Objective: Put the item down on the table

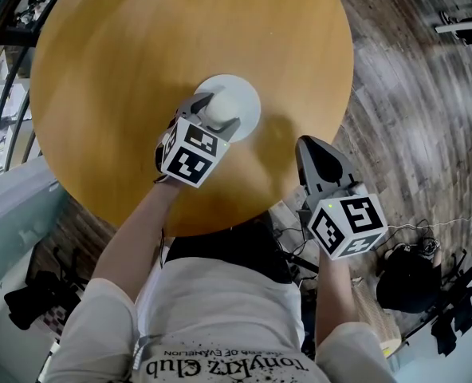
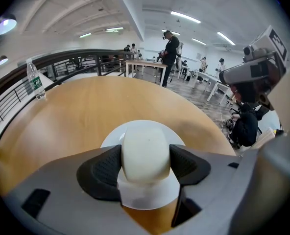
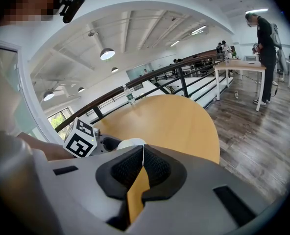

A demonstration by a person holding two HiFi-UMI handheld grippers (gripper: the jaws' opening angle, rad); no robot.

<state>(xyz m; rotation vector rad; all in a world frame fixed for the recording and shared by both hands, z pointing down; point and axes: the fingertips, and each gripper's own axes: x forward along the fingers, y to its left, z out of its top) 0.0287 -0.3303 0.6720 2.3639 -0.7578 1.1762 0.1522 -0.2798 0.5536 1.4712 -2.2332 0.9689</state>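
1. The left tool [image 2: 145, 166] is clamped on the item [image 2: 146, 148]. Its two dark pads press the item's left and right flanks and stand as far apart as the item is wide.
2. The item is a single pale, rounded, cream-white lump. It sits directly over a white plate [image 2: 113, 137], near the plate's middle. Whether its underside touches the plate cannot be told, because the jaws cover its lower part.
3. The right tool [image 3: 142, 163] holds nothing. Its jaws are pressed together, with only a thin seam between the pads.
4. In the head view the right tool [image 1: 320, 154] lies at about 4 o'clock from the plate [image 1: 248, 94], well apart from it. Its tip is over the rim of the table [image 1: 140, 46] and its body hangs beyond the edge, above the wood-plank floor [image 1: 411, 94].
5. The plate lies near the centre of the round wooden table. The left tool covers the plate's 8 o'clock part in the head view.
6. From the right gripper view only the top of the item shows, behind the left tool's marker cube [image 3: 80, 138].
7. Count: two tools, two marker cubes, one item, one plate and one table. One water bottle [image 2: 35, 80] stands at the table's far rim, at 10 o'clock in the left gripper view, its label too small to read.
8. Several people stand among tables in the background, too small to count.
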